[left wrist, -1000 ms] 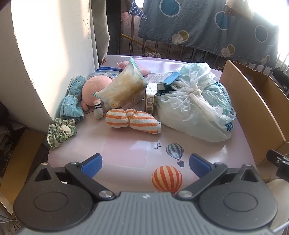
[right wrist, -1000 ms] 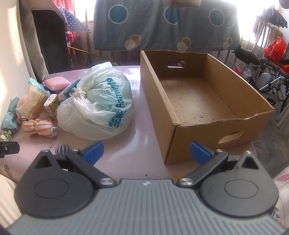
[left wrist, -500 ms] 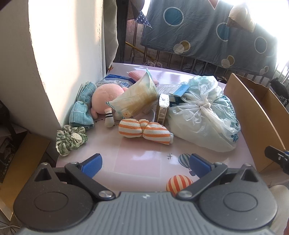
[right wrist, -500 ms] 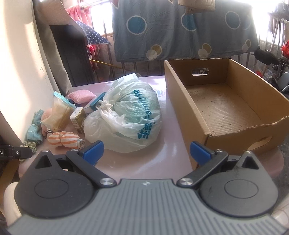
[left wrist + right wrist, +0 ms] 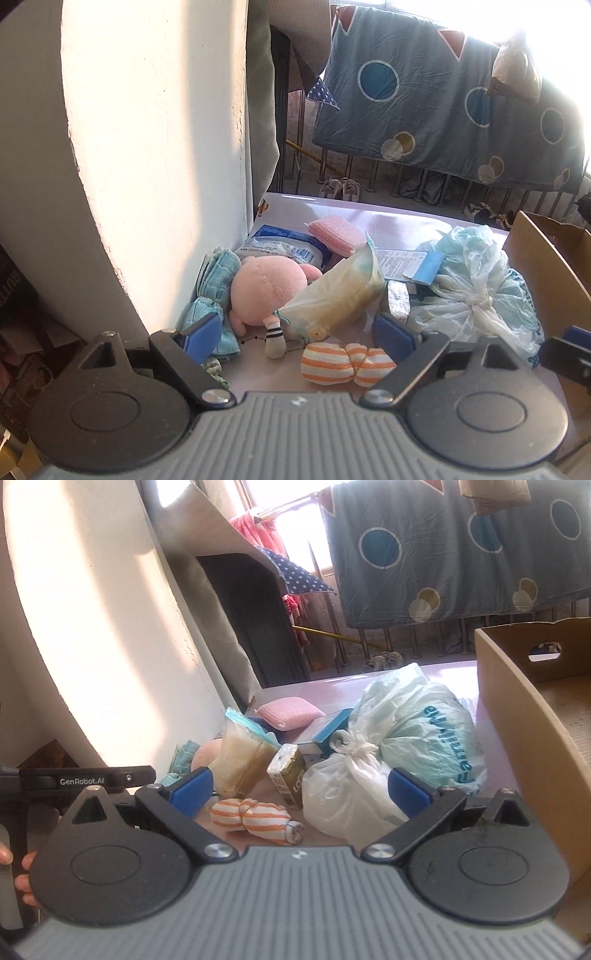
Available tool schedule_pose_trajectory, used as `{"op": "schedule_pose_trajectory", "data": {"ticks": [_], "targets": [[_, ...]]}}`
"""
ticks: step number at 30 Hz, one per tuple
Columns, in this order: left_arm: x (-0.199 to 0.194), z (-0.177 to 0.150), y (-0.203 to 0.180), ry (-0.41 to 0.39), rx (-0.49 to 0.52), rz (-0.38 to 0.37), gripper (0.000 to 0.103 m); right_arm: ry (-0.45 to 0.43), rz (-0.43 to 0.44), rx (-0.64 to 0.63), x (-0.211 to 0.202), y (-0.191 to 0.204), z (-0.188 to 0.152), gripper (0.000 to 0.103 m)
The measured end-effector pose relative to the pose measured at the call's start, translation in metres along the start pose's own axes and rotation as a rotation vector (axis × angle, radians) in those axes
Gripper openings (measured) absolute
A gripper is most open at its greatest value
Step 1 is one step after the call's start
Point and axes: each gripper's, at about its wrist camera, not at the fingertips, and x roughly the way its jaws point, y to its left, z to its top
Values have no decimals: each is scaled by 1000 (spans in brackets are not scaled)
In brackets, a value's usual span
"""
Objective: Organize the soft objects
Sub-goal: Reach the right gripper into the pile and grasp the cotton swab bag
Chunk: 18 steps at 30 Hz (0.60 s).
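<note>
A pile of soft things lies on the pink table (image 5: 399, 221) by the wall. It holds a pink plush (image 5: 267, 288), a teal cloth (image 5: 212, 288), an orange-striped sock bundle (image 5: 347, 363), a pink sponge (image 5: 336, 234) and a green scrunchie (image 5: 214, 367) half hidden by a finger. My left gripper (image 5: 298, 332) hovers just short of the plush and sock bundle; its jaws are closing but stand wide, pressing on nothing. My right gripper (image 5: 300, 789) is open, facing the sock bundle (image 5: 255, 816) and a knotted white plastic bag (image 5: 399, 746), touching neither.
An open cardboard box (image 5: 524, 709) stands at the right of the table. A yellowish packet (image 5: 340, 299), a small carton (image 5: 288, 775) and a blue-white pack (image 5: 280, 247) sit in the pile. A white wall (image 5: 155, 147) bounds the left. A hand (image 5: 14, 864) shows at the left edge.
Both grippers have come closer to the pile. The right one has swung left, away from the box. The left gripper's jaws have narrowed a little.
</note>
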Motion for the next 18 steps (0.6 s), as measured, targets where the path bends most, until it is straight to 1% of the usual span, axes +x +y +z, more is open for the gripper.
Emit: {"op": "schedule_pose_trajectory", "data": {"ticks": [1, 2, 3, 4, 5, 6, 7, 8, 9, 11, 13, 15, 16, 18], "targets": [[10, 6, 3, 8, -8, -17, 84, 10, 21, -8, 9, 4, 0, 96], [18, 11, 5, 16, -12, -31, 82, 21, 42, -16, 18, 9, 1, 92], [27, 17, 5, 29, -15, -42, 74, 33, 59, -27, 29, 15, 0, 90], [34, 22, 6, 41, -19, -54, 65, 43, 75, -34, 37, 19, 1, 83], [46, 28, 7, 65, -27, -67, 61, 53, 91, -42, 46, 23, 1, 74], [54, 32, 7, 79, -35, -75, 52, 65, 106, -51, 55, 27, 0, 71], [65, 36, 7, 100, -52, -81, 42, 79, 118, -62, 66, 31, -2, 63], [75, 41, 7, 118, -63, -79, 37, 91, 131, -68, 74, 34, -2, 54], [83, 45, 6, 137, -71, -70, 31, 104, 144, -74, 81, 37, -3, 50], [101, 52, 4, 157, -78, -21, 26, 125, 160, -88, 97, 41, -5, 45], [118, 58, 0, 152, -60, 44, 21, 134, 169, -106, 106, 46, -8, 43], [131, 62, -4, 152, -44, 92, 21, 140, 178, -117, 112, 49, -11, 42], [142, 65, -6, 170, -40, 105, 21, 144, 181, -121, 113, 49, -14, 42], [157, 66, -8, 228, -29, 95, 21, 152, 179, -126, 114, 48, -19, 42]]}}
